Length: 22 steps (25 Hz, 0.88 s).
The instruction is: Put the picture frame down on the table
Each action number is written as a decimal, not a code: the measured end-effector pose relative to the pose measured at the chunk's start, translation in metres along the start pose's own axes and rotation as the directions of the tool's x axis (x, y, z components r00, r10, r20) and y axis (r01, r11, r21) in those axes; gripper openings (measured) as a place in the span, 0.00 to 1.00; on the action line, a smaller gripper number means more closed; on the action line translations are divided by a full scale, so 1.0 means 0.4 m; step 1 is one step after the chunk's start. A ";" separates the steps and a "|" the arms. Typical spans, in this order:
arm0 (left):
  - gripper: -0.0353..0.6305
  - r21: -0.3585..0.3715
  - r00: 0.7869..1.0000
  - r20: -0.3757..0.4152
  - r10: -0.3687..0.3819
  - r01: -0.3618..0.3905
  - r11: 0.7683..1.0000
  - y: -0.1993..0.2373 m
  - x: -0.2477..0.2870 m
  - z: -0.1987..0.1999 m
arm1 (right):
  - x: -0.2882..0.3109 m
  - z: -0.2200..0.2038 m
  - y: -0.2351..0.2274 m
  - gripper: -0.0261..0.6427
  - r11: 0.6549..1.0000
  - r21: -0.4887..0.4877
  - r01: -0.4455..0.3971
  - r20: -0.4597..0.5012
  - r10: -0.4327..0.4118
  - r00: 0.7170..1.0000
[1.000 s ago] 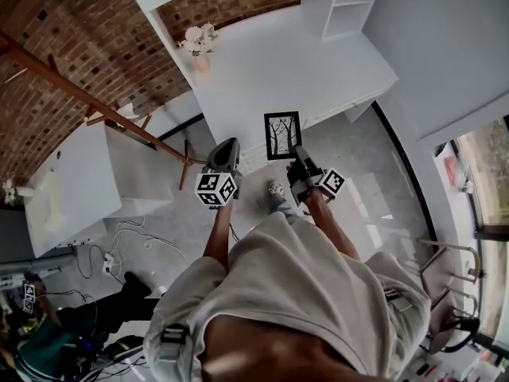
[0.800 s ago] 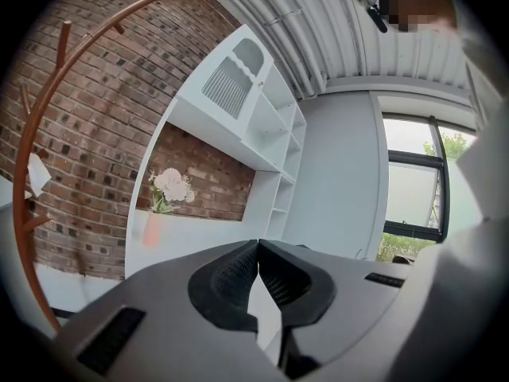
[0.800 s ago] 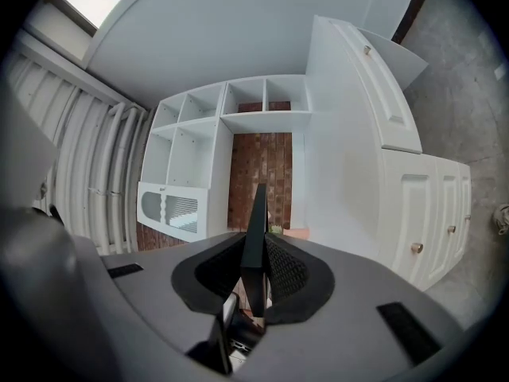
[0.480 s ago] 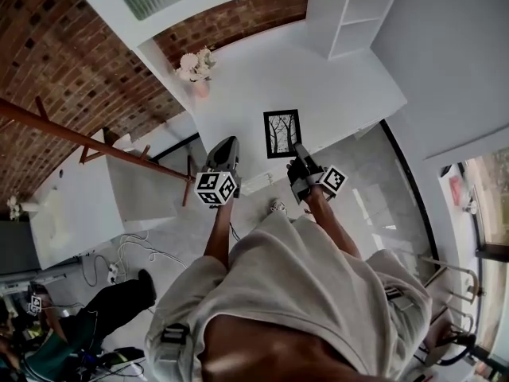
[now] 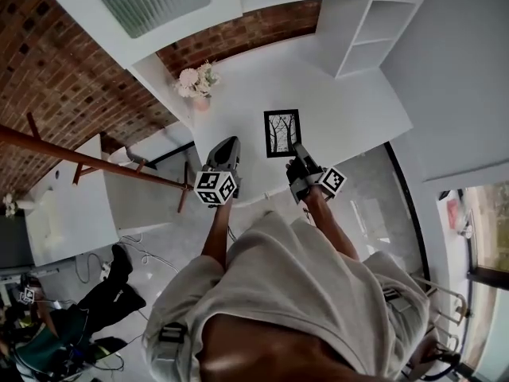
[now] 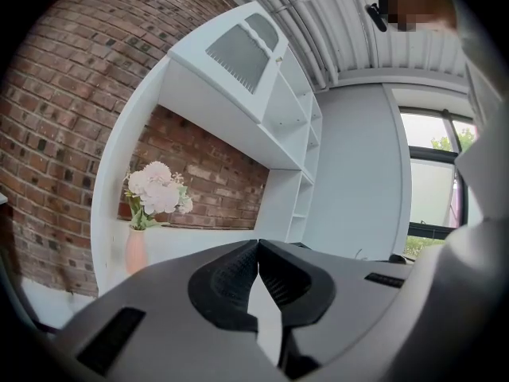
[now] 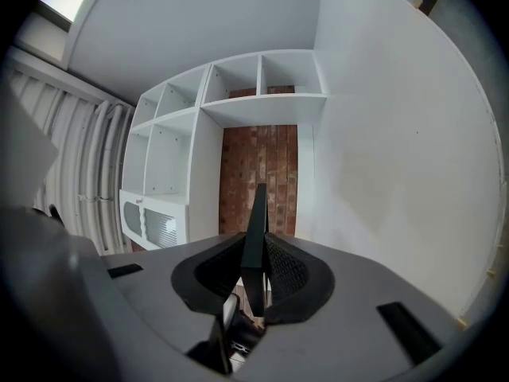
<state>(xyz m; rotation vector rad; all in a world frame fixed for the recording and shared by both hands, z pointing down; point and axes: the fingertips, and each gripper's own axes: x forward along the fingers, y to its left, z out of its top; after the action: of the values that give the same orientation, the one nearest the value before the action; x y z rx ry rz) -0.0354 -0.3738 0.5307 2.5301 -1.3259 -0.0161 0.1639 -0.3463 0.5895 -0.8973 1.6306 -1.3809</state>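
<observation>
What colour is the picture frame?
The picture frame is black, holding a pale bare-tree print; clearest in the head view.

Rough red brick wall (image 5: 48, 46), smooth matt white table (image 5: 342, 106), matt black picture frame (image 5: 282, 133)

It looks like a home study: red brick wall (image 5: 48, 46), long white desk (image 5: 342, 106), white open cubby shelves (image 5: 380, 24). A pink vase of pale flowers (image 5: 198, 83) stands on the desk.

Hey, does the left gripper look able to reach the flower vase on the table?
Probably yes: the left gripper is empty, and only bare table lies between it and the flower vase.
</observation>
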 end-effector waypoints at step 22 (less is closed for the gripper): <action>0.08 -0.040 0.997 -0.081 0.003 -0.006 0.999 0.022 -0.087 -0.102 | -0.099 -0.066 -0.072 0.17 0.996 0.041 0.079 0.048 -0.080 0.996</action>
<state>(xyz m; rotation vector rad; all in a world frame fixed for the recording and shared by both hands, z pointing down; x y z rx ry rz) -0.0568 -0.3403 0.5680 2.4670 -1.2877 0.0589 0.1575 -0.3043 0.6254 -0.9751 1.5408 -1.4286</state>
